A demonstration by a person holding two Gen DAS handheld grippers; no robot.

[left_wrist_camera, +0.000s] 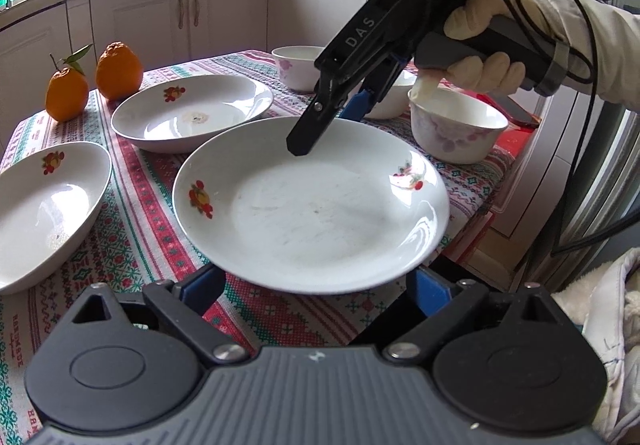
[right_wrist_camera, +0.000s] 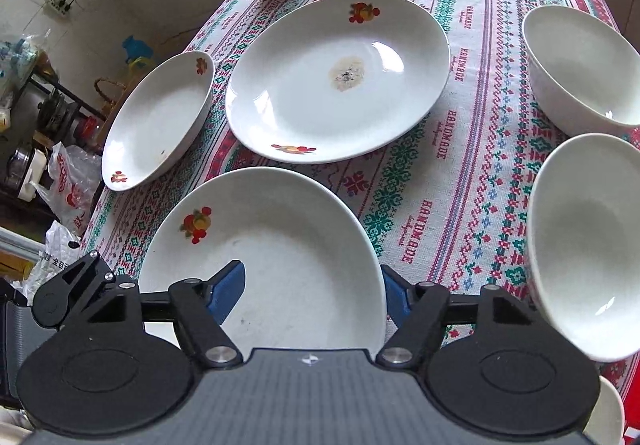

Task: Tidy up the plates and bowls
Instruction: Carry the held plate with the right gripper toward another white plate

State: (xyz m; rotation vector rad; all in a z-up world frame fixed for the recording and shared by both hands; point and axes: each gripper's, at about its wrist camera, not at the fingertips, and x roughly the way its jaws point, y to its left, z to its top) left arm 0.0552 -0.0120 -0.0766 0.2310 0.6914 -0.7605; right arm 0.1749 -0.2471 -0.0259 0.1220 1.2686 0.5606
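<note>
Plate [left_wrist_camera: 312, 205] near the surface's [left_wrist_camera: 132, 237] edge is straddled rim to rim by the right tongs [right_wrist_camera: 316, 295]; left tongs [left_wrist_camera: 316, 285] are held wide open beneath its near rim.

A: Where does the left camera look from?
B: Low behind the near plate [left_wrist_camera: 312, 201], facing the cupboards.
A: And the right one?
B: From the other side, steeply down. Both see that plate [right_wrist_camera: 264, 257], very close.
</note>
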